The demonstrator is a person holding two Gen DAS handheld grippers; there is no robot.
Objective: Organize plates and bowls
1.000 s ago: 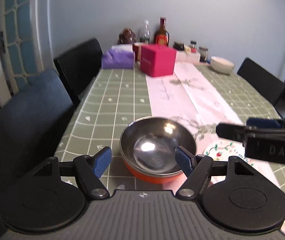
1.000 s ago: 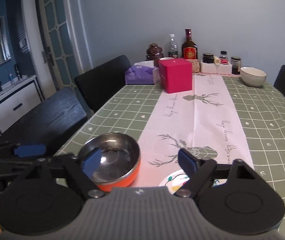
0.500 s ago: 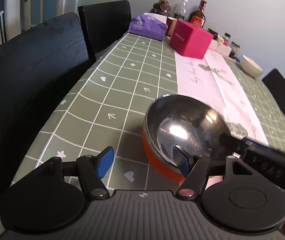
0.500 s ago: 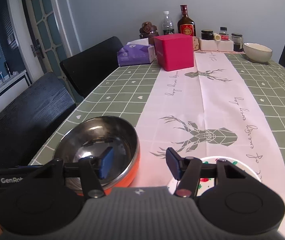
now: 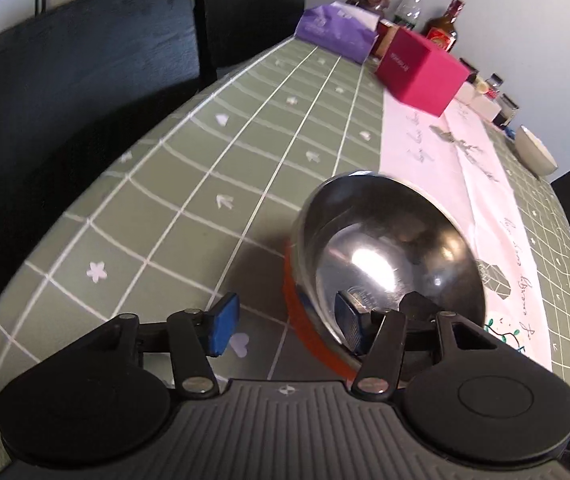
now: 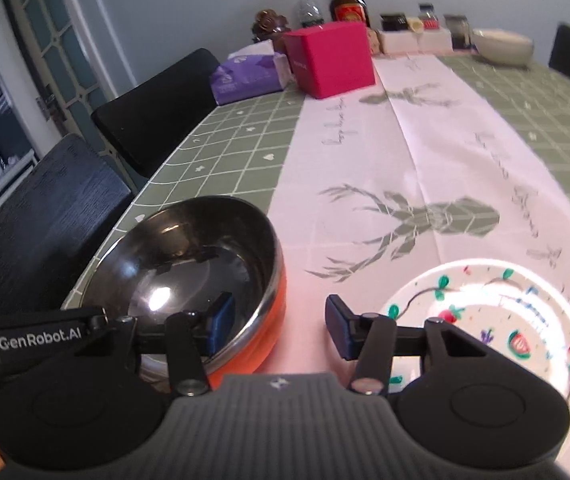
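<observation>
- While both grippers straddle the rim of the same bowl [image 5: 389,256], it sits on the green checked tablecloth [image 5: 205,184] near the table's near edge, its right side just on the pale runner [image 6: 405,168].
- Steel inside and orange outside, the bowl stands upright.
- On the left gripper [image 5: 285,322], the jaws have just been closing and stand about half open: one blue pad is inside the bowl low against the steel wall, the other outside over the cloth, with a clear gap between it and the orange wall.
- On the right gripper [image 6: 277,324], the jaws have also just been closing and are likewise at a middling gap: the left pad is inside the bowl, the right pad outside above the runner, apart from the orange side.
- Neither pair of pads visibly clamps the rim, though the rim is between each pair.
- From the right wrist view, the left gripper's black arm reaches in from the left at the bowl's near side.
- Just to the bowl's right, a white plate [image 6: 525,300] with painted fruit and leaves lies flat on the runner, apart from the bowl.
- Far down the table stand a pink box [image 6: 333,60], a purple tissue pack [image 6: 245,76], bottles [image 6: 347,0], small jars and a pale bowl [image 6: 503,46].
- Black chairs [image 5: 65,92] line the table's left side.
</observation>
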